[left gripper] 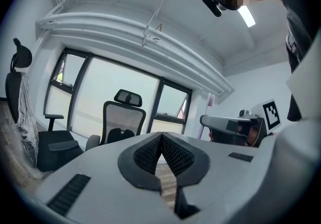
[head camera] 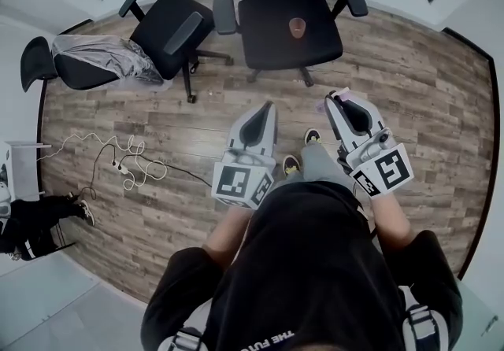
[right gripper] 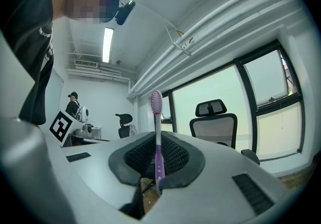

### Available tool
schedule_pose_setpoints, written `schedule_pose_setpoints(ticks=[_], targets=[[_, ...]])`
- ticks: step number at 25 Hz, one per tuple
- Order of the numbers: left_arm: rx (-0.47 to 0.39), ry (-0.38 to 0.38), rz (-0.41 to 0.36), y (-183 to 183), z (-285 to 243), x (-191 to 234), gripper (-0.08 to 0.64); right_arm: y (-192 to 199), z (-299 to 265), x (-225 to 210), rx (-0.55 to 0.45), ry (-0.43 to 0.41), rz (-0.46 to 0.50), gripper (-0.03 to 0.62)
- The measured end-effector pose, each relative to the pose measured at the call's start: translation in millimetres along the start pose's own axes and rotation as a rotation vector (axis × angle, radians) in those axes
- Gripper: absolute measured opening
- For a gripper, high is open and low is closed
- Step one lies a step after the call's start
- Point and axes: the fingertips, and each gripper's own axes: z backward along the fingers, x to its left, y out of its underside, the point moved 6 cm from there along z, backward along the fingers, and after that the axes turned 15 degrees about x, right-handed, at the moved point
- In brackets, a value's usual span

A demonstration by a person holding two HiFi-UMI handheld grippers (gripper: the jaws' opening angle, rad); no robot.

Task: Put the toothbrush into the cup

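Right fingers (right gripper: pixel 176 156) grip toothbrush (right gripper: pixel 157 132) | left fingers (left gripper: pixel 144 155) together | cup (head camera: pixel 297 27) on chair (head camera: pixel 264 46)

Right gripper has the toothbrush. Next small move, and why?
Probably carry the right gripper forward toward the cup on the chair seat: the toothbrush is already clamped between its jaws, and the cup stands well ahead of it.

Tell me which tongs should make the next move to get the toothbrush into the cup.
Right. The right tongs are shut on the toothbrush, bristles up. The left tongs are shut on nothing. The cup sits on the chair ahead of both.
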Motion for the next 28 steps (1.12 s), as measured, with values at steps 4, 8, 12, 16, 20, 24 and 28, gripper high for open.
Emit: schedule_pose_setpoints(ticks=[4,8,12,16,20,24,28], targets=[[-0.009,-0.015,0.007,-3.2,-3.2,8.9,0.023,-3.3,-11.1,-3.3,0.005,-0.015,0.018,0.043],[-0.01,-0.02,0.009,-8.7,-14.2,19.8,0.021,-6.7,-26.2,-14.1,0.002,-0.021,0.021,0.043],[0.008,-0.018,0.011,-15.6,-36.5,28.8,0.023,-5.3,-42.1,-35.2,0.012,-0.023,0.01,0.043],[0.024,-0.013,-0.005,-28.8,-76.7,38.4,0.021,-4.5,-62.4,-76.6,0.011,-0.014,-0.009,0.043],[0.038,-0.008,-0.008,-46.2,-117.5,51.2,0.023,-9.8,-86.8,-118.3,0.016,-0.005,-0.019,0.043],[0.051,-0.008,-0.012,-65.8,-157.7,61.3,0.022,-19.6,-110.2,-160.3,0.022,-0.007,-0.021,0.043],[0.065,-0.02,-0.012,-76.6,-195.9,69.1,0.023,-24.3,-132.2,-202.3,0.028,-0.021,-0.013,0.043]])
